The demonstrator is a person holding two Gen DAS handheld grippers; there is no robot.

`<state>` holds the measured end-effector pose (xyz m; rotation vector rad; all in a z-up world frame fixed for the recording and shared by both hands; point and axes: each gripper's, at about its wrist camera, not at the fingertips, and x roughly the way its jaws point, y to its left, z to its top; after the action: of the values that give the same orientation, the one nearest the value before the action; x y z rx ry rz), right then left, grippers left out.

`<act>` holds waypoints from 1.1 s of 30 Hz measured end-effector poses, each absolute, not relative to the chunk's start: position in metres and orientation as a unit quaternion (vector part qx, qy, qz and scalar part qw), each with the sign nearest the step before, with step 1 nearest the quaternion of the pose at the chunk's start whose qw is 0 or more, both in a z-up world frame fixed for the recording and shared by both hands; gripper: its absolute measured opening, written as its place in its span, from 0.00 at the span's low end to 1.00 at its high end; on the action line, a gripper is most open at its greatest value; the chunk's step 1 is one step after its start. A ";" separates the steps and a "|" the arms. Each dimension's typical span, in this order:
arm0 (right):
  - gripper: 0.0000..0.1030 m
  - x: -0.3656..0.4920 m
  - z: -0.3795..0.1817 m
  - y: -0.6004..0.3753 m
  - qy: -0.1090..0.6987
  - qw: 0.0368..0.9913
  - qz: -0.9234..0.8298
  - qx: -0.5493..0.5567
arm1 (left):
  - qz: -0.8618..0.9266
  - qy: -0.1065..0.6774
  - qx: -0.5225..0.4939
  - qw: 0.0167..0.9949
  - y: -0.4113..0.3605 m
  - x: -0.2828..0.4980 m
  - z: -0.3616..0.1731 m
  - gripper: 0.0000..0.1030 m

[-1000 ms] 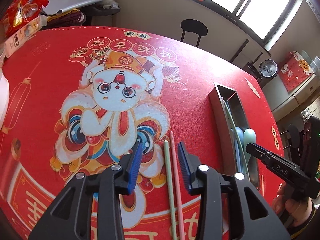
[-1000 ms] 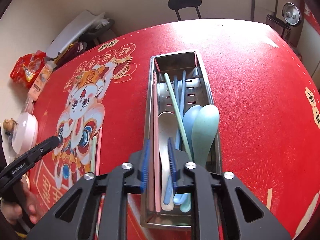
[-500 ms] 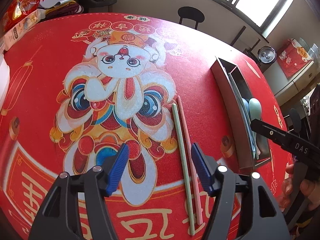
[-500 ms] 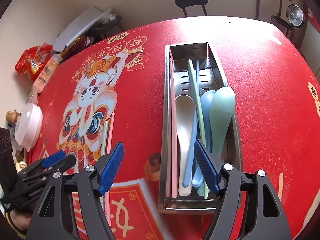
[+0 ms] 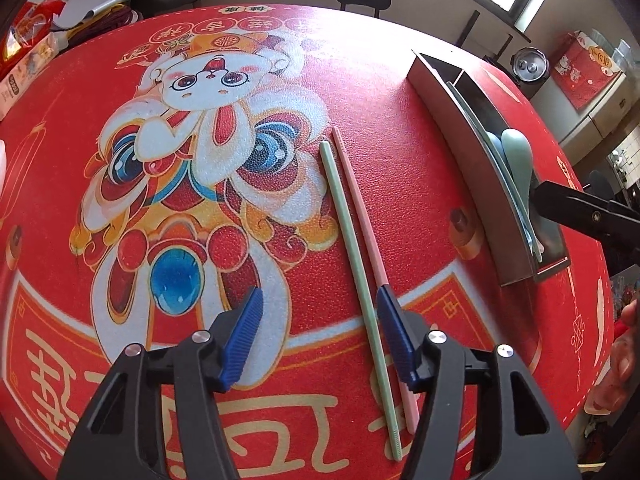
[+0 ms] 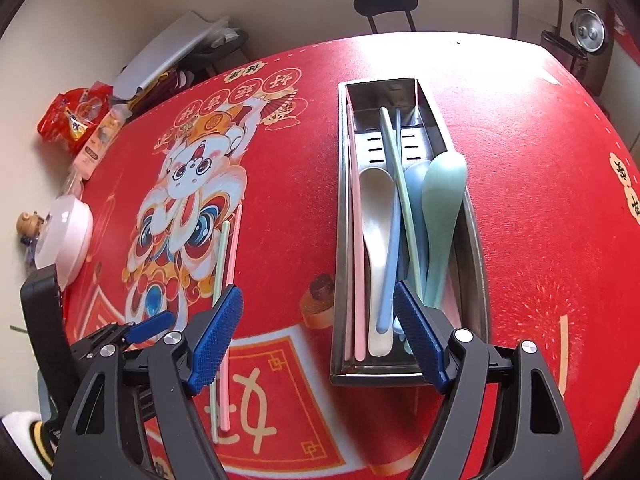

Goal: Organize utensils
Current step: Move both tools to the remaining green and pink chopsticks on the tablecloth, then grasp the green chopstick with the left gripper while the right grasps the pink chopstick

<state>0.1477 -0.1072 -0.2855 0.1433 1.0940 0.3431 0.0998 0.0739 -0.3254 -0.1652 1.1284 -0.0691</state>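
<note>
Blue-padded left hand-held gripper [image 5: 318,332] has just narrowed a little, open over two loose chopsticks [image 5: 352,240]. Right hand-held gripper [image 6: 318,332], just widened, holds nothing. Three spoons [image 6: 378,240] lie in the steel tray [image 6: 342,240].

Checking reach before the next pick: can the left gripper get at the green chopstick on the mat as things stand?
Probably yes. The left gripper, its jaws open with nothing held, hangs right over the green chopstick, which lies flat between them. Only the pink chopstick lies close beside it and could get caught too.

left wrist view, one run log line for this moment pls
left gripper: open, just closing a bit, empty | green chopstick between fingers, on mat | pink chopstick beside it | right gripper: open, empty | tray: spoons inside
</note>
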 end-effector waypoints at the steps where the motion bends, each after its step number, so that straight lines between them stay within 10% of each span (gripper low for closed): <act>1: 0.73 0.147 -0.285 -0.108 0.516 0.838 0.161 0.068 | -0.034 0.533 -0.076 0.842 0.072 0.101 -0.325 0.53; 18: 0.73 0.145 -0.285 -0.108 0.517 0.837 0.163 0.068 | -0.001 0.507 0.004 0.862 0.049 0.108 -0.329 0.40; 24: 0.73 0.145 -0.286 -0.105 0.518 0.837 0.163 0.063 | 0.012 0.503 -0.026 0.864 0.068 0.108 -0.328 0.07; 33: 0.62 0.143 -0.287 -0.062 0.517 0.827 0.221 0.021 | 0.017 0.503 -0.077 0.861 0.097 0.096 -0.326 0.06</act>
<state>0.1428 -0.0617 -0.2872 0.0439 1.0974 0.4687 0.0960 0.0968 -0.3262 -0.1608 1.0548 0.0356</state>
